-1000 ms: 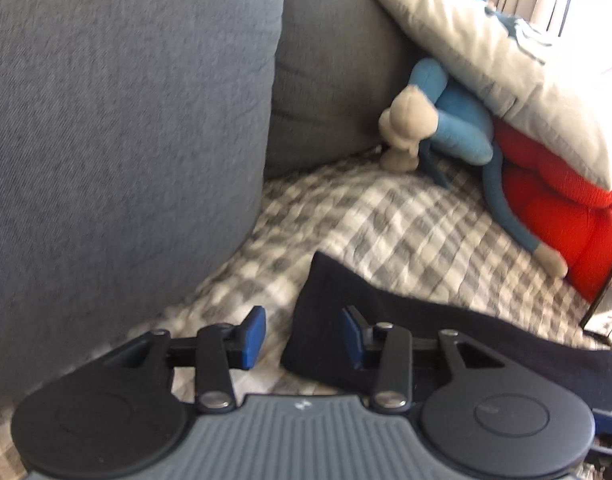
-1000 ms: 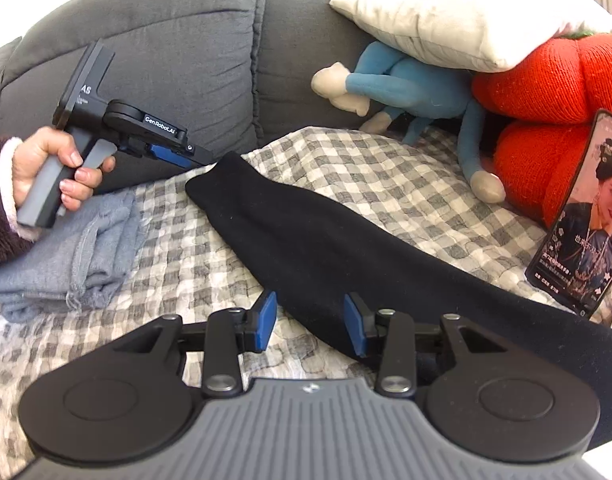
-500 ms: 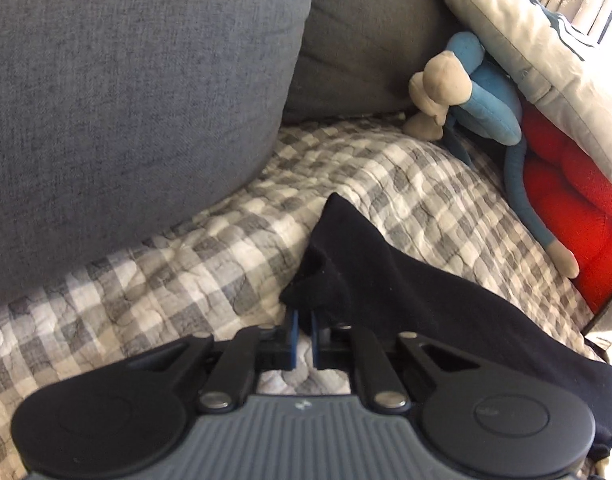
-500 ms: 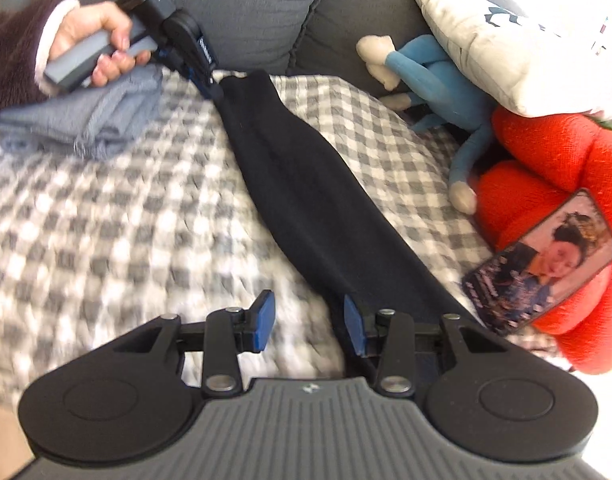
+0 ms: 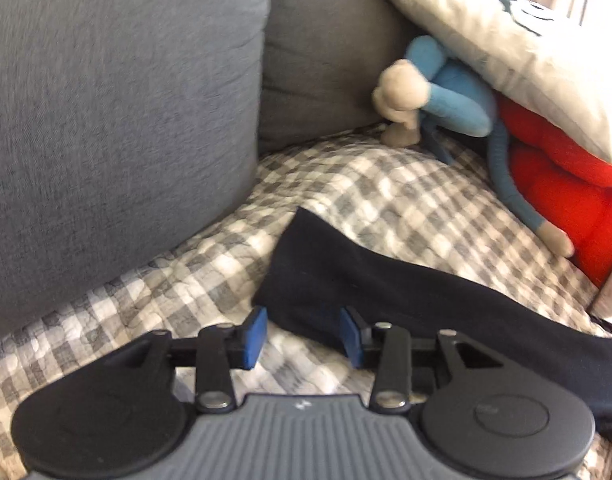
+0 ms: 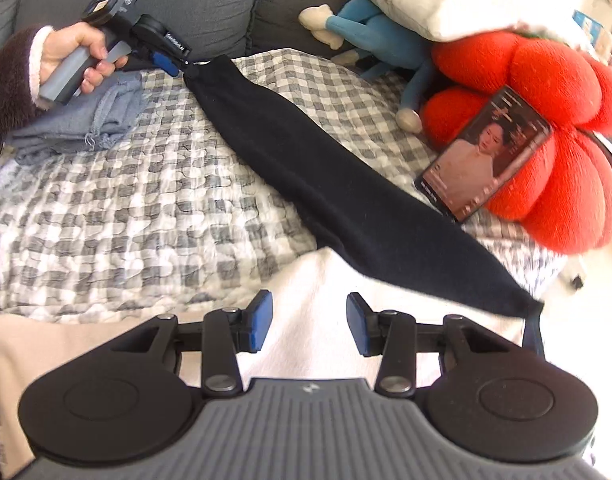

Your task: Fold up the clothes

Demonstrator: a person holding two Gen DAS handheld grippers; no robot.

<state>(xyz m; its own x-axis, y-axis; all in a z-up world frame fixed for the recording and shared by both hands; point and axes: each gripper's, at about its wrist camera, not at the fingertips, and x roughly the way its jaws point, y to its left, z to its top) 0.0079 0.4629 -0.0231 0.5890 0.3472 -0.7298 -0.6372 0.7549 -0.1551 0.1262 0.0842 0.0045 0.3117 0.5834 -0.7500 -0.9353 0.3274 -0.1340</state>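
Grey sofa [image 5: 106,100], checked quilt [image 6: 126,208] over the seat. Long black garment [image 6: 326,184] lies diagonally across the quilt. Left tool [image 5: 302,332]: jaws opening, garment's end edge between them, unpinched. Right tool [image 6: 308,322]: spread, empty, near the garment's other end.

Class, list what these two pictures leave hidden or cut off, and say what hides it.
1. Blue plush toy, head: both views, under the white pillow.
2. Pillow's print: right wrist view, cut off by the top edge.
3. Grey clothing, far side: right wrist view, behind the left hand.
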